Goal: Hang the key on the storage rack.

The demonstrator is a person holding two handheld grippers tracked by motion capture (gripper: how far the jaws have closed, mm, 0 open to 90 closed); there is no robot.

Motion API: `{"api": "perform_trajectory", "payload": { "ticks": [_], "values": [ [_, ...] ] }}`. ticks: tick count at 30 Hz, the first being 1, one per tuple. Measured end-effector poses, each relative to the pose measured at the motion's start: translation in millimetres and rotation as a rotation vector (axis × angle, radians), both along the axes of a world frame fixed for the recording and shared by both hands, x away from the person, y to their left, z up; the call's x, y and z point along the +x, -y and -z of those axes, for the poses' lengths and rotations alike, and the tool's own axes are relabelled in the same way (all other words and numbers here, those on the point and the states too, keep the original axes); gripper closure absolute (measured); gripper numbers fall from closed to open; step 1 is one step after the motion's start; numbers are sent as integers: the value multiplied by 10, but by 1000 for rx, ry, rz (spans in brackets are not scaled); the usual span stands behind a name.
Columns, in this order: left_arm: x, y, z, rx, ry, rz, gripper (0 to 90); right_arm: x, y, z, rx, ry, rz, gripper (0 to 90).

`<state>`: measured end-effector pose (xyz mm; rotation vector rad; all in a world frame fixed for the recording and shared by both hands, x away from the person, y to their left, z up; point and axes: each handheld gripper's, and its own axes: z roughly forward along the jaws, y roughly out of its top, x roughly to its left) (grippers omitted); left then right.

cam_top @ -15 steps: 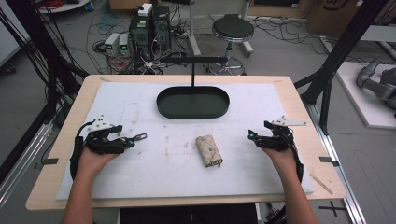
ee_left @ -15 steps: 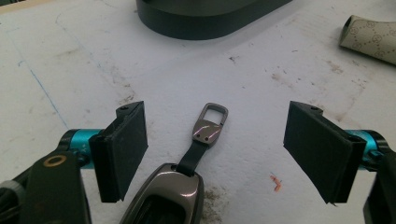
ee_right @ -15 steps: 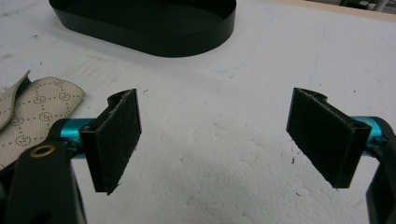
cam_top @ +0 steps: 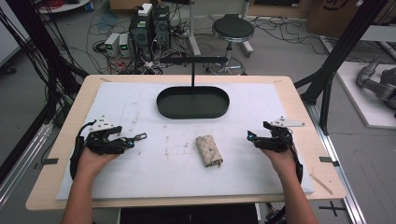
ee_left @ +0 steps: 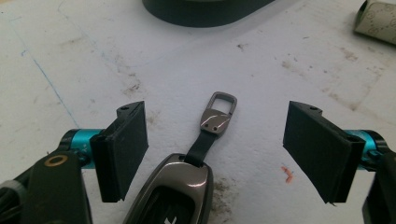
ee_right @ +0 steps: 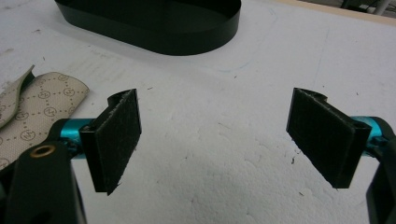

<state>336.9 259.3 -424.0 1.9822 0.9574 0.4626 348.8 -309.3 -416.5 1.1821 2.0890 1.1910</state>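
A dark metallic key fob (ee_left: 173, 196) with a strap and a metal loop (ee_left: 218, 111) lies on the white mat between the jaws of my left gripper (ee_left: 217, 135). The pads stand wide on either side and do not touch it, so the gripper is open. From above, the left gripper (cam_top: 125, 141) is at the mat's left with the loop (cam_top: 140, 136) poking out past its tips. A beige patterned pouch (cam_top: 208, 150) lies in the middle. My right gripper (cam_top: 254, 138) rests to the pouch's right, open with bare mat between its pads (ee_right: 116, 140).
A black oval tray (cam_top: 193, 115) with an upright T-shaped post stands at the mat's far middle; its wall (ee_right: 159, 35) shows ahead of the right gripper. The pouch (ee_right: 32, 107) lies to that gripper's left. Table edges run close to both hands' outer sides.
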Motion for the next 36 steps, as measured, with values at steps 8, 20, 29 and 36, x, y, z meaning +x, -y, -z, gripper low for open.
{"api": "perform_trajectory", "payload": {
  "ticks": [8, 20, 29, 36],
  "values": [
    [90, -6, 83, 51, -35, -15, 278, -17, -8, -3, -8, 2, -3, 183],
    [231, 57, 169, 95, -67, -10, 423, -45, 34, 38, -5, -11, 1, 183],
    [250, 107, 217, 129, -93, 28, 534, -52, 23, 46, -10, -19, -7, 183],
    [238, 108, 220, 126, -89, 47, 642, -51, 18, 50, -9, -13, -11, 183]
  ]
}}
